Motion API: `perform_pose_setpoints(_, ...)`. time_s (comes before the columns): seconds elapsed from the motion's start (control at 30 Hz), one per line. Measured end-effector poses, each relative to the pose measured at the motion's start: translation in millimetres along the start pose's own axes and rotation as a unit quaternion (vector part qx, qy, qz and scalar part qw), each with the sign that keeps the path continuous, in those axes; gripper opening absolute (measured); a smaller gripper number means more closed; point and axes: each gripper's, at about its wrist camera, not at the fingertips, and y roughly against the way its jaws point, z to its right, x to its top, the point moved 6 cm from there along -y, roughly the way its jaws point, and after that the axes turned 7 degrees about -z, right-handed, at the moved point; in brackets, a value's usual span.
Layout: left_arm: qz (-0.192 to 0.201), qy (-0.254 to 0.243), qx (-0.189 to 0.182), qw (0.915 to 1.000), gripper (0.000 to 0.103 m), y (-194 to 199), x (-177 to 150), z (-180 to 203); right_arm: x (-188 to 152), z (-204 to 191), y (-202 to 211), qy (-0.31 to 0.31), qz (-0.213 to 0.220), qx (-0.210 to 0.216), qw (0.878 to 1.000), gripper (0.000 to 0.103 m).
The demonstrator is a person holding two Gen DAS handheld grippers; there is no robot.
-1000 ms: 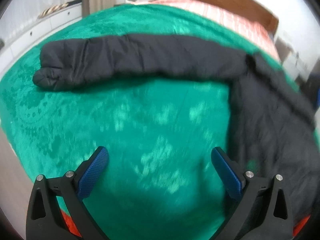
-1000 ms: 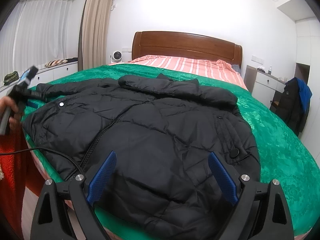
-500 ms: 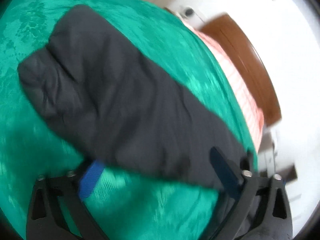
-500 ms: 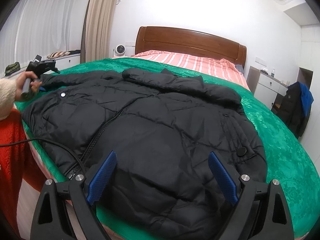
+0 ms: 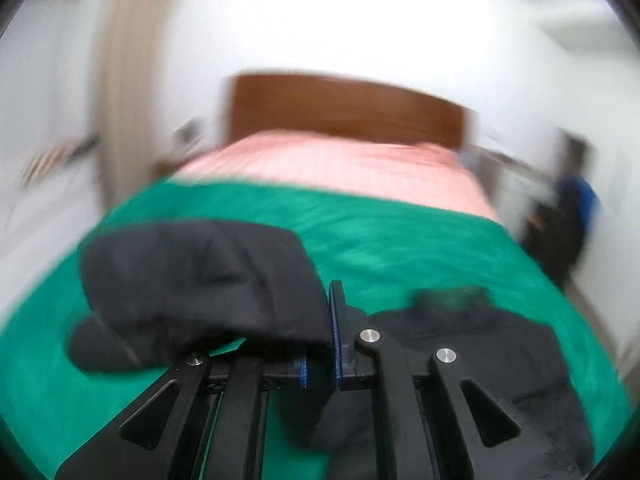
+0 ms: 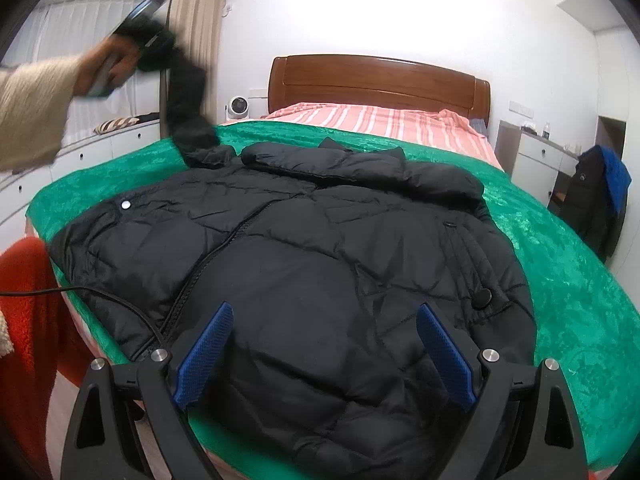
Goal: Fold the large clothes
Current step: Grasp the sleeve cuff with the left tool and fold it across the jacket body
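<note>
A large black puffer jacket (image 6: 304,256) lies front-up and spread across the green blanket (image 6: 572,280) on the bed. Its one sleeve (image 6: 188,116) is lifted off the bed at the upper left, hanging from my left gripper (image 6: 140,28), which a hand in a cream sleeve (image 6: 36,108) holds high. In the blurred left wrist view my left gripper (image 5: 334,336) is shut on the sleeve's cuff (image 5: 200,280), which bulges to the left of the pads. My right gripper (image 6: 324,356) hovers open over the jacket's lower hem, holding nothing.
A wooden headboard (image 6: 380,80) and a pink striped sheet (image 6: 380,124) lie beyond the blanket. White drawers (image 6: 104,148) run along the left, a nightstand (image 6: 536,160) and a chair with dark and blue clothes (image 6: 600,196) stand right. A black cable (image 6: 100,296) crosses the near left corner beside red fleece (image 6: 28,320).
My left gripper went from open over the blanket to the sleeve's cuff, shut on it and raised it high above the bed. The right gripper stayed in place, open.
</note>
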Motion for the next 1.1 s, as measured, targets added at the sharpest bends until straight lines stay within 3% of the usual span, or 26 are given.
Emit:
perform_pose_setpoints(0.1,0.004,-0.117,-0.059,0.9914,0.010,-18.3,10.7,125.6,1.7,4.8,3.8,-0.010,0.006,-0.001,1.000,0.092)
perform_pose_setpoints(0.17,-0.016,-0.170,-0.083,0.9818,0.026,-39.4,-5.1,183.1,2.4,7.3,5.7,-0.015,0.009,-0.002,1.000,0.092)
perform_pose_setpoints(0.2,-0.055,-0.209,-0.102,0.9711,0.068,-59.6,-28.7,221.5,2.5,8.4,6.3,-0.017,0.009,-0.001,1.000,0.092)
perform_pose_setpoints(0.23,-0.080,-0.232,-0.102,0.9640,0.100,-74.0,-47.1,241.9,2.6,9.1,7.1,-0.018,0.010,-0.001,1.000,0.092)
perform_pose_setpoints(0.3,-0.116,-0.305,-0.092,0.9407,0.098,-100.1,-104.4,283.2,2.7,10.3,9.9,-0.020,0.013,0.000,1.000,0.092)
perform_pose_setpoints(0.37,-0.153,-0.391,-0.075,0.9045,0.092,-115.7,-164.6,304.0,3.0,11.9,13.1,-0.022,0.018,0.001,1.000,0.092)
perform_pose_setpoints(0.43,-0.162,-0.428,-0.061,0.8869,0.089,-116.6,-195.0,304.1,3.0,13.4,16.0,-0.025,0.022,0.004,0.999,0.092)
perform_pose_setpoints(0.47,-0.169,-0.430,-0.059,0.8849,0.089,-114.3,-205.9,296.0,3.2,14.6,16.9,-0.027,0.023,0.006,0.999,0.092)
perform_pose_setpoints(0.53,-0.183,-0.404,-0.057,0.8943,0.089,-107.4,-208.6,279.1,4.2,16.7,16.1,-0.032,0.023,0.009,0.999,0.092)
perform_pose_setpoints(0.67,-0.188,-0.313,-0.041,0.9302,0.099,-73.2,-195.2,205.8,5.2,20.7,12.8,-0.042,0.018,0.013,0.999,0.092)
perform_pose_setpoints(0.77,-0.189,-0.251,-0.019,0.9491,0.100,-51.5,-196.6,153.6,6.5,21.0,16.0,-0.041,0.024,0.012,0.999,0.092)
perform_pose_setpoints(0.97,-0.205,-0.107,0.033,0.9723,0.100,-23.5,-222.0,58.8,6.2,13.9,16.9,-0.025,0.026,0.012,0.999,0.092)
perform_pose_setpoints(1.1,-0.209,-0.017,0.060,0.9759,0.100,-13.2,-234.3,-7.2,5.3,8.9,18.2,-0.018,0.027,0.009,0.999,0.092)
